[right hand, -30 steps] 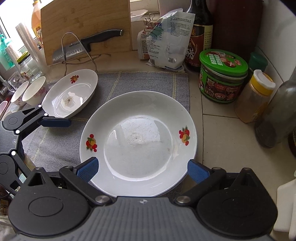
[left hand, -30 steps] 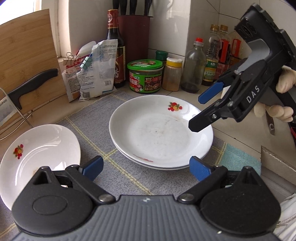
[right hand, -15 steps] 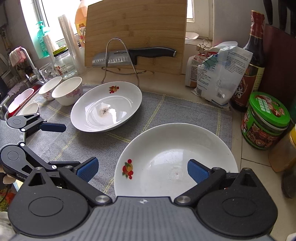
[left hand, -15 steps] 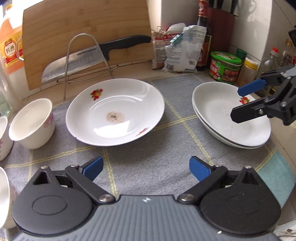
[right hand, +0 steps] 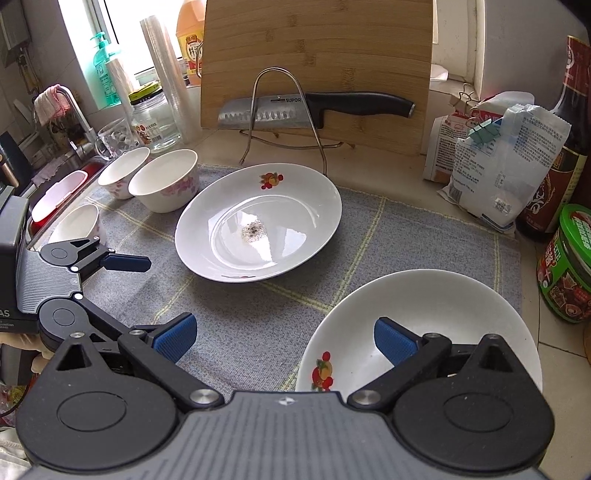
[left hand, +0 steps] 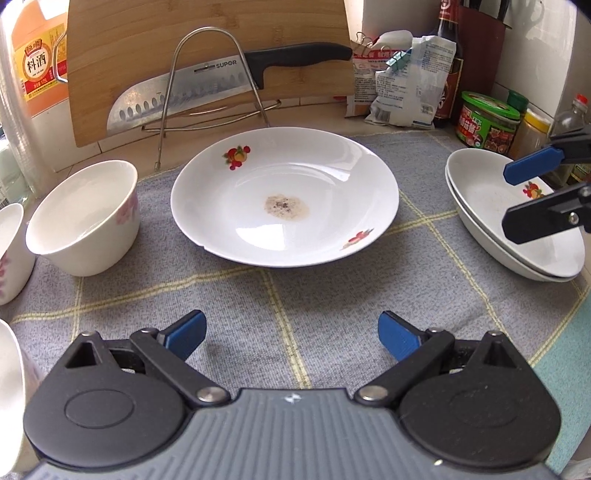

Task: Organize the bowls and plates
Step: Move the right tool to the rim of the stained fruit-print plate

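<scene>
1. Since 0.5 s ago the left gripper [left hand: 291, 334] has closed in on the single plate [left hand: 284, 195], which now sits centred ahead of it and fills more of the view; its jaws are spread wide apart and hold nothing.
2. The right gripper [right hand: 284, 334] has pulled back toward the stacked plates [right hand: 417, 317], and it too is wide apart and empty, with its right finger over their rim.
3. The single plate lies flat and face up on the grey mat [left hand: 332, 295], with a brown residue spot [left hand: 286, 206] at its centre; being round, it has no long axis.
4. Only the right wrist view shows 3 bowls [right hand: 164, 184] left of the plate and, beyond them, the faucet [right hand: 74, 110].
5. Only the left wrist view shows that the stack is 2 plates.
6. Farthest back, a knife [left hand: 221, 85] lies across a wire rack in front of the cutting board [left hand: 207, 33].
</scene>
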Available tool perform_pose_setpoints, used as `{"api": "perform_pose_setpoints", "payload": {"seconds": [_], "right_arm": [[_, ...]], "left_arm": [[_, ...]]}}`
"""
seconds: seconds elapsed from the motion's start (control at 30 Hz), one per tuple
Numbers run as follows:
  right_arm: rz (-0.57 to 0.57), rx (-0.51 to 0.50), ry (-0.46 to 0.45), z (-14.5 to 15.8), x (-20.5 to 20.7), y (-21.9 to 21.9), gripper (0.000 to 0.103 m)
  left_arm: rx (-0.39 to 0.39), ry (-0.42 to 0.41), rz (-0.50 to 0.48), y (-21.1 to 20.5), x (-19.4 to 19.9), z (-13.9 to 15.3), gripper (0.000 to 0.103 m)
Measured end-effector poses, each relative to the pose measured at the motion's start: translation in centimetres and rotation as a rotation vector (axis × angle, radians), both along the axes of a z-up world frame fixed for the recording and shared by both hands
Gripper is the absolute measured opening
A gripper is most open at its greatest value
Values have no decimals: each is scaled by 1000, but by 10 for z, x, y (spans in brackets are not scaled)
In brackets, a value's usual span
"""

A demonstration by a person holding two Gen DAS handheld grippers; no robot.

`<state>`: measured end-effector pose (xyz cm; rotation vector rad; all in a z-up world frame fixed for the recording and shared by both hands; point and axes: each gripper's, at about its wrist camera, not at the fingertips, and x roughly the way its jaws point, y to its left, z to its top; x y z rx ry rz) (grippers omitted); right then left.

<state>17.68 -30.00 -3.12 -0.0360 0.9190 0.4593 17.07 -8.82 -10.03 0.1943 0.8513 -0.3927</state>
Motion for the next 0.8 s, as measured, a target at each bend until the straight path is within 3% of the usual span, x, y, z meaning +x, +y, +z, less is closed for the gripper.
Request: {"api": "perform_pose_setpoints", "payload": {"seconds": [0.3,0.8], "right_arm": [[-62,-45,17,-1,9,12,103],[59,-59,51,-8,79,38,103]], "left_arm": [[-33,-30,-56,3,25,-10,101],[-45,-86,-107,4,39,-14,102]]}}
